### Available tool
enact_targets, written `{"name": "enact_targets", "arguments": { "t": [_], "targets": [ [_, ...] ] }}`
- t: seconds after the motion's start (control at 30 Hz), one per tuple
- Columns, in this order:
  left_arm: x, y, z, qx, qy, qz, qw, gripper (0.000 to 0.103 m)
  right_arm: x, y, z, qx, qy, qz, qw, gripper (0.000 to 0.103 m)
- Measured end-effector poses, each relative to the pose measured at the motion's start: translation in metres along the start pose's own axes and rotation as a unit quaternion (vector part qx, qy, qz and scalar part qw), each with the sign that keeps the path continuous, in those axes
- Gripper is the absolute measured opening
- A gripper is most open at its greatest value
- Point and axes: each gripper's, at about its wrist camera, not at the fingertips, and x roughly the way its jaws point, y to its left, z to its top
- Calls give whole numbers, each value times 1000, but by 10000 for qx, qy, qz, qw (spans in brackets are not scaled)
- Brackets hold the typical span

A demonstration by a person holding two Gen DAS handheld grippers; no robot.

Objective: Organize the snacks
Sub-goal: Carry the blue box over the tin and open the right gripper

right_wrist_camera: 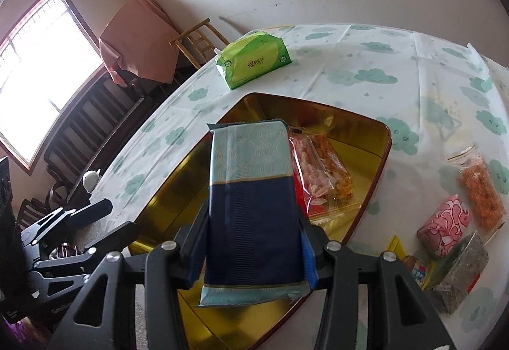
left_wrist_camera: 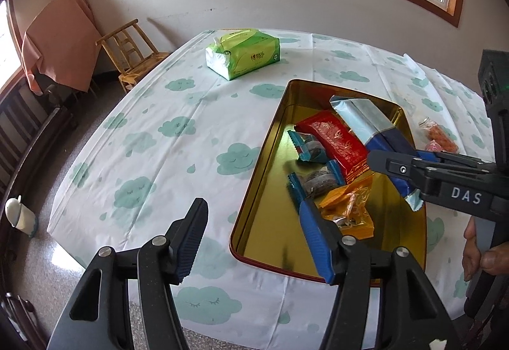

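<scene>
A gold tin [left_wrist_camera: 270,140] [right_wrist_camera: 378,159] lies on the cloud-print tablecloth. It holds a red packet [left_wrist_camera: 334,140], two small blue-ended packets [left_wrist_camera: 315,181], an orange packet [left_wrist_camera: 350,210] and clear packets of orange snacks [right_wrist_camera: 321,171]. My right gripper [right_wrist_camera: 251,241] [left_wrist_camera: 397,168] is shut on a long navy and pale-blue packet [right_wrist_camera: 251,200] [left_wrist_camera: 369,124], held over the tin. My left gripper [left_wrist_camera: 251,238] is open and empty, just above the tin's near left rim. It also shows at the left of the right wrist view [right_wrist_camera: 79,219].
A green tissue pack [left_wrist_camera: 243,52] [right_wrist_camera: 254,60] lies at the table's far side. To the right of the tin lie loose snacks: an orange clear packet [right_wrist_camera: 480,187] [left_wrist_camera: 440,135], a pink packet [right_wrist_camera: 445,226], a dark packet [right_wrist_camera: 458,273]. A wooden chair [left_wrist_camera: 133,54] stands beyond the table.
</scene>
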Motion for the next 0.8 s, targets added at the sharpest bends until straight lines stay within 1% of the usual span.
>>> {"name": "enact_targets", "arguments": {
  "t": [0.47,0.8],
  "targets": [
    [4,1,-1,-3,39,24,10000,57,12,2,-1,-29,81,-97,9999,51],
    [6,1,-2,15,36,40,10000,57,5,-2,-2,91,-33,60,9999,53]
  ]
}}
